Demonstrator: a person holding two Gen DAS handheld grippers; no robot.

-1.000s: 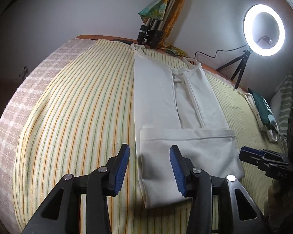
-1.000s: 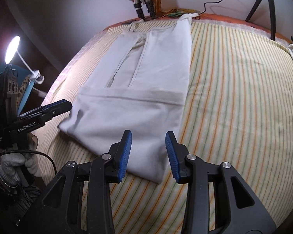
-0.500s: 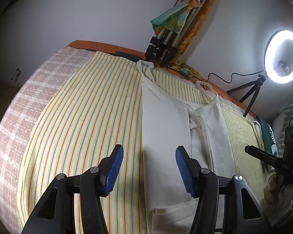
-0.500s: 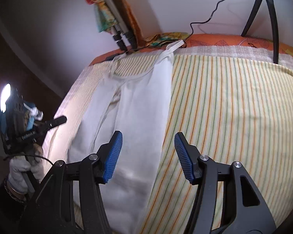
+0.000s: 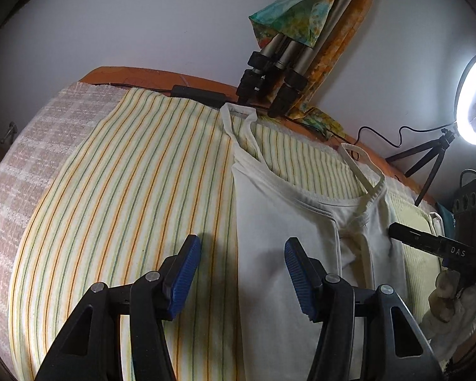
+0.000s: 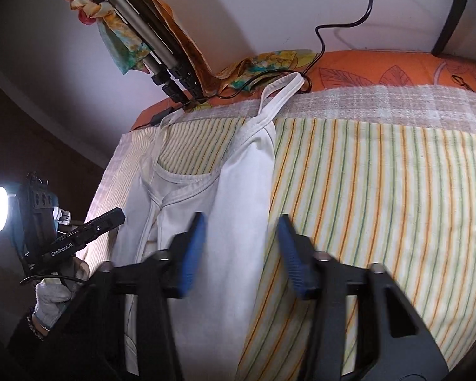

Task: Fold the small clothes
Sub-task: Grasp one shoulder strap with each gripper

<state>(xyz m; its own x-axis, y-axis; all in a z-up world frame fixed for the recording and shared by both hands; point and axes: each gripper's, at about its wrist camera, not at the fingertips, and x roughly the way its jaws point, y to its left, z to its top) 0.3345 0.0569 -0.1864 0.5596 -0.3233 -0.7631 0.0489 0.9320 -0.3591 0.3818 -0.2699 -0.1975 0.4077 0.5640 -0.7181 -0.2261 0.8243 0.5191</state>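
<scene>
A white camisole [image 5: 279, 222] lies flat on a striped bedsheet [image 5: 136, 206] of yellow, orange and green lines, with its long sides folded in toward the middle so that it forms a narrow panel. Its two thin shoulder straps [image 5: 238, 130] reach toward the far edge of the bed, where an orange leaf-patterned cover [image 6: 380, 70] shows beyond a checked blanket [image 6: 365, 101].

The left gripper [image 5: 242, 276] hovers over the camisole's left folded edge, its blue-padded jaws spread wide apart and holding nothing; one pad sits above bare sheet, the other above the white fabric. The right gripper [image 6: 239, 250] hangs over the opposite edge in the same way, jaws wide apart and empty, one blue pad above the fabric and the other above the striped sheet. Whether either touches the cloth cannot be told.

In the left wrist view, the person's gloved right hand [image 5: 450, 314] grips the other tool's handle at the right border.

A folded tripod [image 5: 279, 73] with a colourful scarf [image 5: 298, 19] tied to it leans against the wall behind the straps. A lit ring light [image 5: 474, 98] stands on a small tripod at the right, its black cable [image 6: 342, 28] trailing along the wall.
</scene>
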